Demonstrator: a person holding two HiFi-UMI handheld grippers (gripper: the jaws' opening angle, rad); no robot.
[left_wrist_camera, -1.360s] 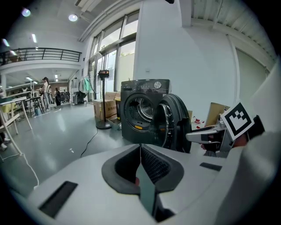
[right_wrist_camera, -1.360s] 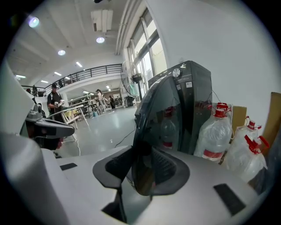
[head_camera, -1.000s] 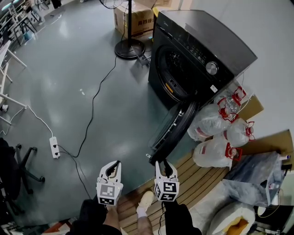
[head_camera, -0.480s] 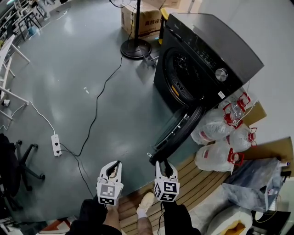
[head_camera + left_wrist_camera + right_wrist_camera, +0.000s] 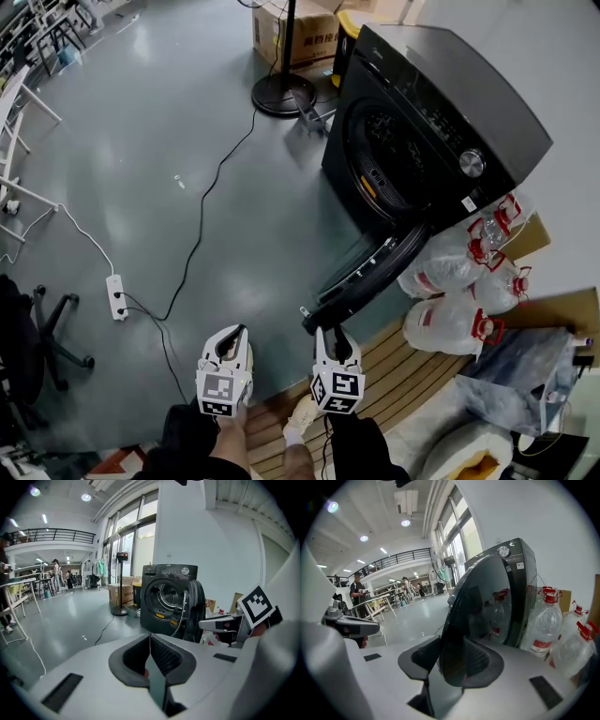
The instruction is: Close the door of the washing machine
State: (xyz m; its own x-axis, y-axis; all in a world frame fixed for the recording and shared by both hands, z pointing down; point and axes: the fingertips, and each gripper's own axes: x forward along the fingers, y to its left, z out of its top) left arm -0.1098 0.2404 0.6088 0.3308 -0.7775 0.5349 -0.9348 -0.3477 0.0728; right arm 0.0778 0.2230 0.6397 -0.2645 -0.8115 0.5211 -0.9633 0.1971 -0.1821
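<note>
A dark front-loading washing machine stands at the upper right with its round door swung wide open toward me. My right gripper is at the door's free edge. In the right gripper view the door rim sits between the two pads, the jaws are opening, and the pads stand apart from it. My left gripper hovers over the floor to the left of the door, shut with nothing in it. In the left gripper view its pads meet, with the machine ahead.
Several big water bottles lie right of the door, beside a wooden pallet. A fan stand and a cardboard box are behind the machine. A power strip with trailing cables lies on the grey floor at left.
The view has shifted, so the machine now sits further right and higher in the frame. Both grippers keep their spots at the bottom, the right one still at the door's free edge.
</note>
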